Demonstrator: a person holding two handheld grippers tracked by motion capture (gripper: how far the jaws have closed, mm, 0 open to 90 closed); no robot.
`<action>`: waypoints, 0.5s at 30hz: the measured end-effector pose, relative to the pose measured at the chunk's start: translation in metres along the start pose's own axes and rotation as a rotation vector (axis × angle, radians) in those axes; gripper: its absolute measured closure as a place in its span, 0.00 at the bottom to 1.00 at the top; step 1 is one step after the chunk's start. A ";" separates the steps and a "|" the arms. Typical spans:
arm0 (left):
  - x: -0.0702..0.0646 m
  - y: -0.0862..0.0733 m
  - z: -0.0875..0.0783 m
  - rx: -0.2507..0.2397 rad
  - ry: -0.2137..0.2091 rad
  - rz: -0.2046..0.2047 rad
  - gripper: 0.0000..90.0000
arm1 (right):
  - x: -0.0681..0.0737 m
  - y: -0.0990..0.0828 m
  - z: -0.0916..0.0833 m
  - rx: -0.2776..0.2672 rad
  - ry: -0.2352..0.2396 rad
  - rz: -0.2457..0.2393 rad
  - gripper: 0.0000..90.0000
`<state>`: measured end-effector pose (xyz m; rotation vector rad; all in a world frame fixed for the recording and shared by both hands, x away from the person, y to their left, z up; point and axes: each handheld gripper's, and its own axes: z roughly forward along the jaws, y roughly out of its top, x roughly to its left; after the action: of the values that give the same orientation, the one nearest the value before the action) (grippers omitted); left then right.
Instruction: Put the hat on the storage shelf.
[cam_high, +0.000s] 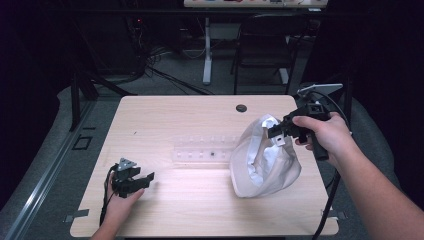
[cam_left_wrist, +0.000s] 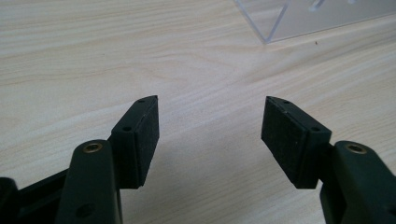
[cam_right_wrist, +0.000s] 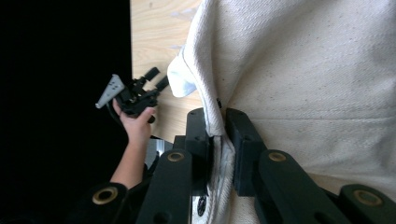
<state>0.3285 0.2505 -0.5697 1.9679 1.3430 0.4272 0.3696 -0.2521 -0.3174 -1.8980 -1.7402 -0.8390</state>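
Note:
A cream cloth bag (cam_high: 265, 160) hangs at the right of the table, its bottom resting on the wood and its mouth gaping towards the left. My right gripper (cam_high: 274, 132) is shut on the bag's upper rim and holds it up. In the right gripper view the cloth bag (cam_right_wrist: 303, 70) has its hem pinched between the two black pads (cam_right_wrist: 243, 140). My left gripper (cam_high: 145, 180) rests low over the table at the front left, open, with bare wood between its pads (cam_left_wrist: 147, 135). My left gripper (cam_right_wrist: 156, 79) also appears far off in the right gripper view.
A clear acrylic rack (cam_high: 205, 152) lies across the middle of the wooden table (cam_high: 165, 115), and its corner (cam_left_wrist: 275, 23) is ahead of the left jaws. A round cable hole (cam_high: 241, 108) sits near the far edge. A chair and desk legs stand beyond the table.

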 end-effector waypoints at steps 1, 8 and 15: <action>-0.001 0.000 0.001 -0.011 0.003 -0.001 0.42 | 0.000 0.000 0.000 0.000 0.000 0.000 0.89; -0.003 0.001 -0.002 -0.023 -0.009 0.033 0.46 | 0.011 0.008 0.000 -0.002 0.025 -0.040 0.89; -0.007 0.002 -0.005 -0.047 -0.022 0.052 0.47 | 0.025 0.020 0.001 -0.027 0.046 -0.045 0.89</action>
<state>0.3240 0.2453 -0.5642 1.9674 1.2592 0.4563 0.3898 -0.2356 -0.2996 -1.8485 -1.7579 -0.9201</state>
